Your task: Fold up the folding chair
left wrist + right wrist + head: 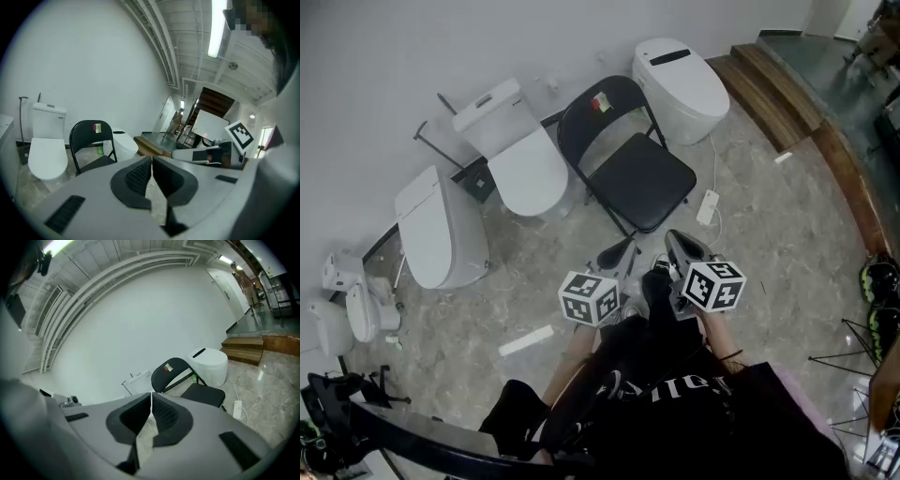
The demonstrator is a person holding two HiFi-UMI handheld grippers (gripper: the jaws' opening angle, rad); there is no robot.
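A black folding chair [628, 159] stands unfolded on the marble floor, its seat flat and its backrest toward the wall, with a small sticker on the backrest. It also shows in the left gripper view as the chair [90, 143] and in the right gripper view as the chair [187, 380]. My left gripper [623, 251] and right gripper [680, 246] hover side by side just in front of the seat, apart from it. Both are shut with nothing between the jaws.
Several white toilets flank the chair: one [514, 150] to its left, one [680, 84] behind right, another [441, 230] further left. A white power strip [707, 207] with a cord lies beside the chair. Wooden steps [778, 89] rise at right.
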